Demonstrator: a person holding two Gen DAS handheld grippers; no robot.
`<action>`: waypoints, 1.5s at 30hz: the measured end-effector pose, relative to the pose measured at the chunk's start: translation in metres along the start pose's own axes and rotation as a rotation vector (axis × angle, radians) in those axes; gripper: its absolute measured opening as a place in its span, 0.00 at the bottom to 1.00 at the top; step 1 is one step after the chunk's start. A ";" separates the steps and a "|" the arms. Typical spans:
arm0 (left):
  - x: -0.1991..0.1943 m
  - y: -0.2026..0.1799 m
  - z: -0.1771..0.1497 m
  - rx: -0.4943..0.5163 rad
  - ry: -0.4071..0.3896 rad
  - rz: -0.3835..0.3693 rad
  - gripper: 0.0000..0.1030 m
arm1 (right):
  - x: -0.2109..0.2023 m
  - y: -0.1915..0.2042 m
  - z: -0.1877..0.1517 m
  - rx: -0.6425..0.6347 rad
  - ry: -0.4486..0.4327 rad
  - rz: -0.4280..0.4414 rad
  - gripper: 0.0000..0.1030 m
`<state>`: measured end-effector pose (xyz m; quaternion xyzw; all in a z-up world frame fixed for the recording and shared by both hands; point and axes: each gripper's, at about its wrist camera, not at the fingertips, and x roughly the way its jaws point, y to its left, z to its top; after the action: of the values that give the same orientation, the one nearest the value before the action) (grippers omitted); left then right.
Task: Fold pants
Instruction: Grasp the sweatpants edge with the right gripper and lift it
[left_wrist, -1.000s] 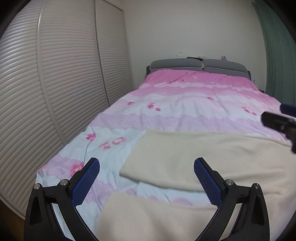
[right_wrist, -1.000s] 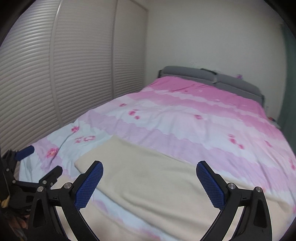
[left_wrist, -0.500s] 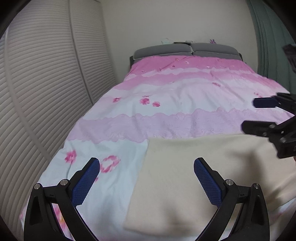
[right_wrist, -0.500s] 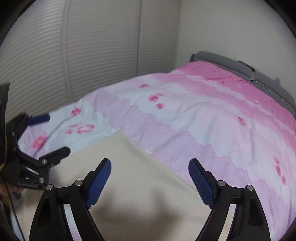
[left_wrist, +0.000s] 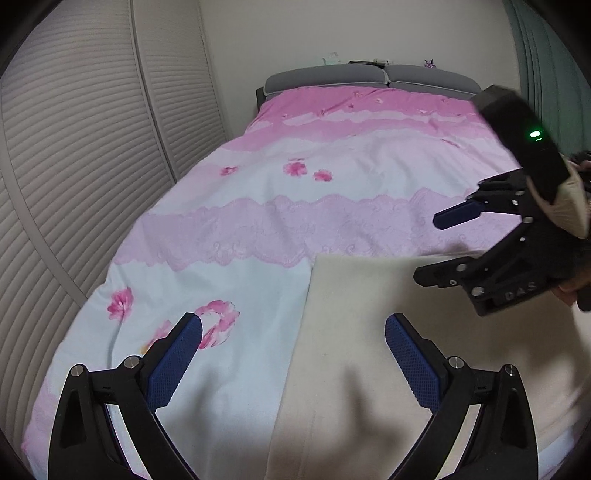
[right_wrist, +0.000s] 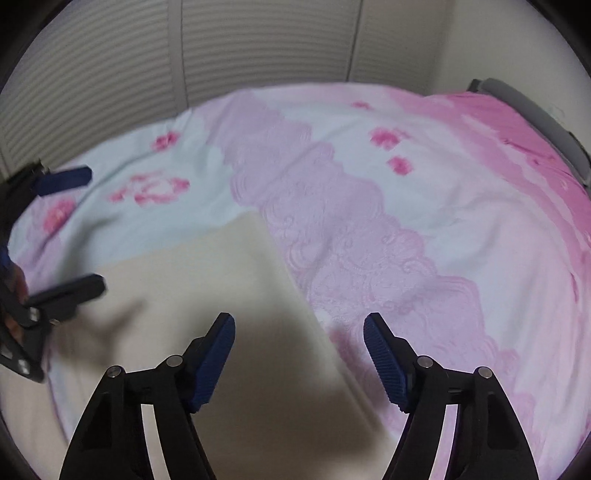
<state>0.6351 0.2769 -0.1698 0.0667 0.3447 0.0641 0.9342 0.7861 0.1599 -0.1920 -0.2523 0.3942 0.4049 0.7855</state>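
Over the cream pants (left_wrist: 369, 350) on the floral duvet (left_wrist: 295, 206), my left gripper (left_wrist: 293, 363) and right gripper (right_wrist: 299, 363) hang wide open, empty; I'd pinch matching far corners evenly.

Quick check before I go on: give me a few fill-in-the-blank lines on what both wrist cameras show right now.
1. The cream pants lie on a flowered ____.
2. Both the left gripper and the right gripper have their jaws ____.
3. The pads on the gripper jaws are ____ in colour.
4. The headboard at the far end is ____.

Missing words: bedspread; open; blue; grey
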 end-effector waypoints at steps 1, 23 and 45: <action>0.002 0.001 -0.001 0.004 -0.003 0.003 0.99 | 0.006 -0.003 0.000 -0.010 0.014 0.013 0.70; -0.121 0.022 -0.017 -0.041 -0.095 0.082 0.99 | -0.097 0.077 0.001 -0.054 -0.070 -0.015 0.08; -0.353 0.060 -0.212 -0.287 -0.137 0.206 1.00 | -0.191 0.356 -0.164 -0.131 -0.111 -0.109 0.08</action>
<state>0.2260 0.2944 -0.0953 -0.0283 0.2589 0.2032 0.9439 0.3518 0.1531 -0.1547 -0.3017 0.3085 0.3998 0.8087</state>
